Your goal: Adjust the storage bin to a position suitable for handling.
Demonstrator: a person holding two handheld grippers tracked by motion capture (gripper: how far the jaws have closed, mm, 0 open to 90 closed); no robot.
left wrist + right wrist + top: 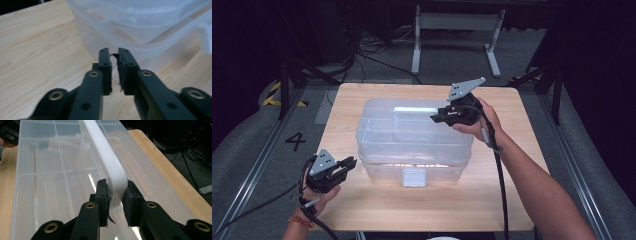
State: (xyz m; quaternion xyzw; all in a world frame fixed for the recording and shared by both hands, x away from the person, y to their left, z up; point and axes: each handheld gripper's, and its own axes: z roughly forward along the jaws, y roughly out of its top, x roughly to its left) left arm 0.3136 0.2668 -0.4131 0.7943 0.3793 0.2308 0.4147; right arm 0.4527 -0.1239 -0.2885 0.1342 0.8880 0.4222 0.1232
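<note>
A clear plastic storage box (412, 135) with a lid stands in the middle of the wooden table (377, 205). Its white carry handle (414, 110) lies along the lid's top. My right gripper (434, 118) reaches in from the right and is shut on one end of that handle (105, 155), its pads (103, 192) pressing both sides. My left gripper (351, 162) hovers by the box's front left corner, apart from the wall. In the left gripper view the jaws (113, 53) stand almost together with nothing between them, and the box wall (140, 27) lies just ahead.
A square latch (414, 177) sits at the middle of the box's front. Bare table surrounds the box on all sides. Beyond the far edge stand a white metal frame (457, 30) and floor cables (377, 50). A floor mark "4" (295, 141) lies to the left.
</note>
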